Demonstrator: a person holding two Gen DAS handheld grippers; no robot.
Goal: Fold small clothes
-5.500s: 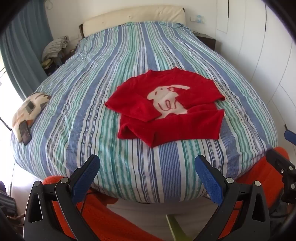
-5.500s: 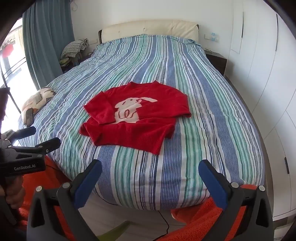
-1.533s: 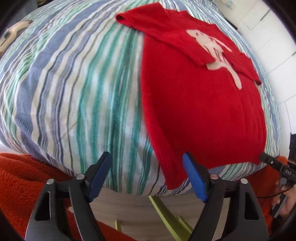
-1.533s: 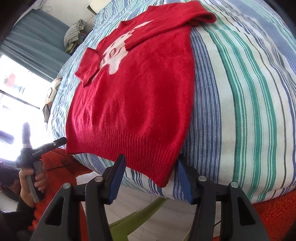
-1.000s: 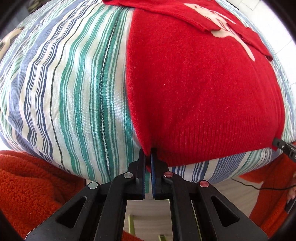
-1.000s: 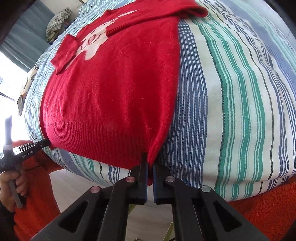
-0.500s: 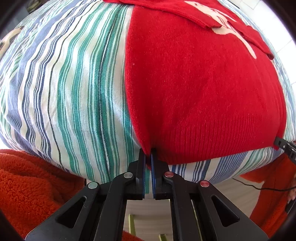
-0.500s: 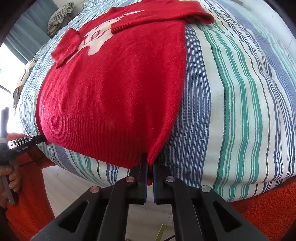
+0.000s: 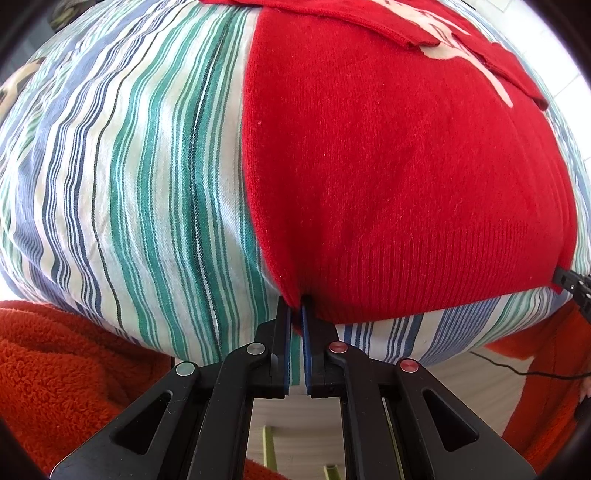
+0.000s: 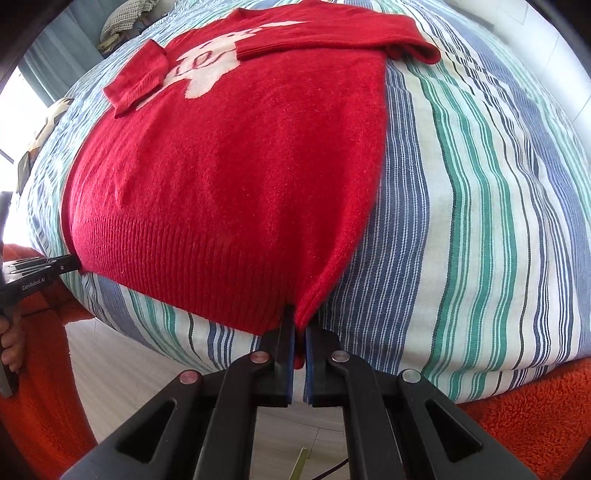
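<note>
Both jaws clamped tight on near hem corners of red sweater (image 10: pixel 229 177) lying flat on striped bed (image 10: pixel 480 206), left gripper (image 9: pixel 296 314), right gripper (image 10: pixel 300 325); best lifted level, carried far toward folded sleeves, hem kept taut.

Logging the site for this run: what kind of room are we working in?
Most likely a home bedroom. The red sweater lies on a bed with a striped sheet, a blue-grey curtain hangs by a bright window, and a heap of folded laundry sits near the bed's far end.
</note>
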